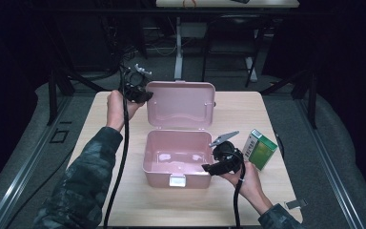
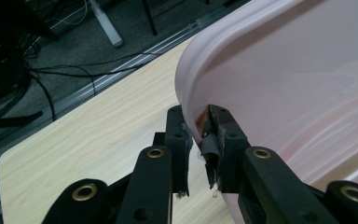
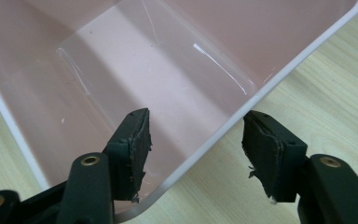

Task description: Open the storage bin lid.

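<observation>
My left gripper (image 2: 196, 128) pinches the raised lid (image 1: 181, 104) of the pink plastic box (image 1: 177, 160); my right gripper (image 3: 193, 140) straddles the box's wall, jaws half-spread, not gripping. Risk: the unsecured box skids when the lid swings.

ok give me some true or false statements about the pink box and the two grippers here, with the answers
1. The pink box stands with its lid raised. True.
2. The left gripper is clamped on the lid's edge. True.
3. The right gripper is squeezed shut on the box wall. False: its jaws stand apart, astride the rim, one inside and one outside, pressing nothing.
4. The green carton lies inside the box. False: it sits on the table, to the right of the box.
5. The box's white latch is on its front wall. True.
</observation>
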{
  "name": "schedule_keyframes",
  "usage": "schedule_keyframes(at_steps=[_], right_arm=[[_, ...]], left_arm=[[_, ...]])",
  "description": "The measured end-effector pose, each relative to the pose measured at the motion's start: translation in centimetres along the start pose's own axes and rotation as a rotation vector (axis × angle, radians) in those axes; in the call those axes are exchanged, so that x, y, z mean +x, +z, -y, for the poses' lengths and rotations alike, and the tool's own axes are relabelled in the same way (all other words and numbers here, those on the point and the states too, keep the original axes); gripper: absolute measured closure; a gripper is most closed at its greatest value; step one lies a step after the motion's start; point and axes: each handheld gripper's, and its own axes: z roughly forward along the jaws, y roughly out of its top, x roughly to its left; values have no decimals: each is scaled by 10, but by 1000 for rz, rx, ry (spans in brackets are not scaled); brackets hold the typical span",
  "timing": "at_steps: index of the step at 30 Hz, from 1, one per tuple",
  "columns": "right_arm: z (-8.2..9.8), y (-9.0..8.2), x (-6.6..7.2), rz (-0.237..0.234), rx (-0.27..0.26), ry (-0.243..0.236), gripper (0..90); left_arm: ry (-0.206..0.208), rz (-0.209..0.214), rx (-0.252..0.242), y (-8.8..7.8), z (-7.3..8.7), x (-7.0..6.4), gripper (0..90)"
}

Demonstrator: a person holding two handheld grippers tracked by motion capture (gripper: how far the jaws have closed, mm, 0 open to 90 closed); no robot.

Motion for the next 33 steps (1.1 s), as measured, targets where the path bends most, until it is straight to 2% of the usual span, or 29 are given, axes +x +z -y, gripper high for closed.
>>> schedule_keyframes(at_steps=[16, 25, 33], right_arm=[[0, 0, -1, 0, -5, 0, 419], [0, 0, -1, 3, -3, -1, 419], [0, 0, -1, 0, -8, -6, 421]], left_arm=[[-49, 10, 50, 30, -7, 9, 791], [-71, 19, 97, 45, -10, 13, 792], [-117, 32, 126, 62, -7, 17, 791]])
